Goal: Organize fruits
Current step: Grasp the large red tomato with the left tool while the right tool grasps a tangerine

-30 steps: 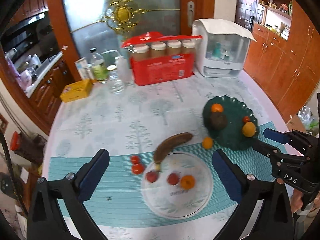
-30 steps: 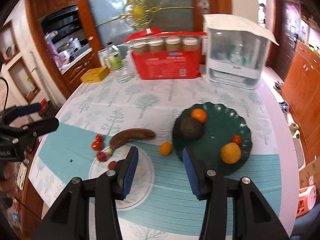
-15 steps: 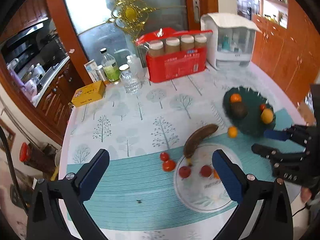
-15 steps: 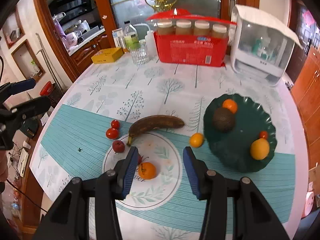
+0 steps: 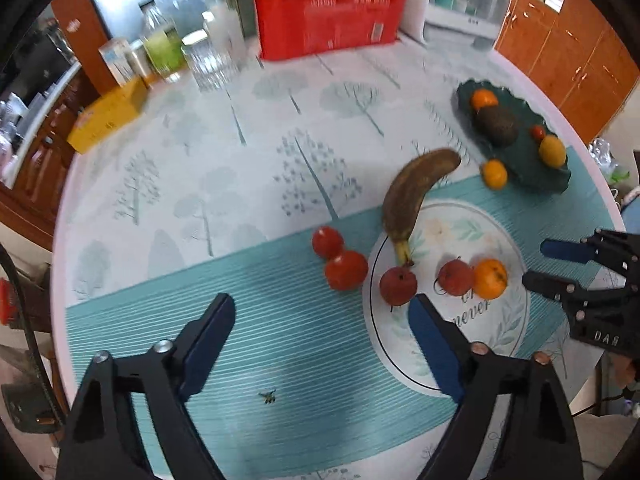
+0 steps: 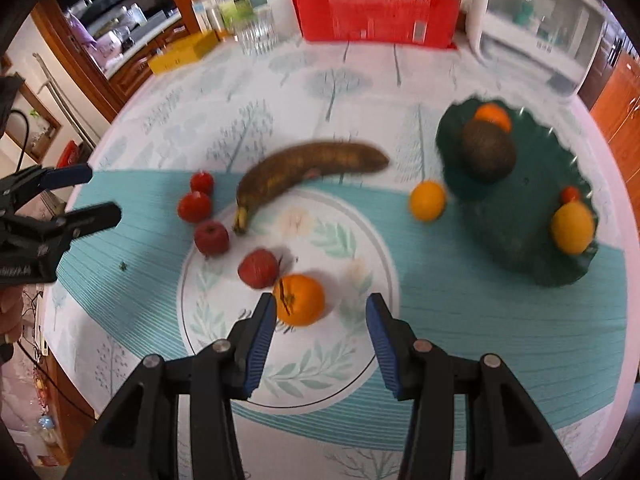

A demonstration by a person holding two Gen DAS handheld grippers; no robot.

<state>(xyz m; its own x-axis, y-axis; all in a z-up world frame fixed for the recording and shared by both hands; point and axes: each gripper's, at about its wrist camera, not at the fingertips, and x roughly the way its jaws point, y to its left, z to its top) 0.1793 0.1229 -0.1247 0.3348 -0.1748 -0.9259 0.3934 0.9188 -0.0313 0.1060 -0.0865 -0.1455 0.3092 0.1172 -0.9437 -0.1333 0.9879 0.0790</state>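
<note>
A white leaf-print plate (image 5: 452,232) (image 6: 320,360) holds an orange (image 6: 300,300) and two dark red fruits (image 6: 258,268) (image 5: 398,286). A brown banana (image 5: 416,192) rests with its stem on the plate's rim. Two tomatoes (image 5: 346,270) lie left of the plate. My left gripper (image 5: 320,302) hangs just short of them, its jaws closing on nothing. My right gripper (image 6: 320,306) is open over the plate, its left finger beside the orange. A dark green plate (image 6: 532,248) carries an avocado (image 6: 488,152), an orange, a lemon and a small tomato. Another orange (image 6: 427,201) sits on the cloth beside it.
At the back of the round table stand a red box (image 5: 328,20) of jars, a white appliance (image 6: 536,36), bottles, a glass (image 5: 208,64) and a yellow box (image 5: 108,116). Wooden cabinets surround the table. A small dark speck (image 5: 267,398) lies on the teal cloth.
Both grippers have sunk toward the table, so the fruit looks bigger and nearer. My left jaws stand narrower than before. The right jaws keep the same gap.
</note>
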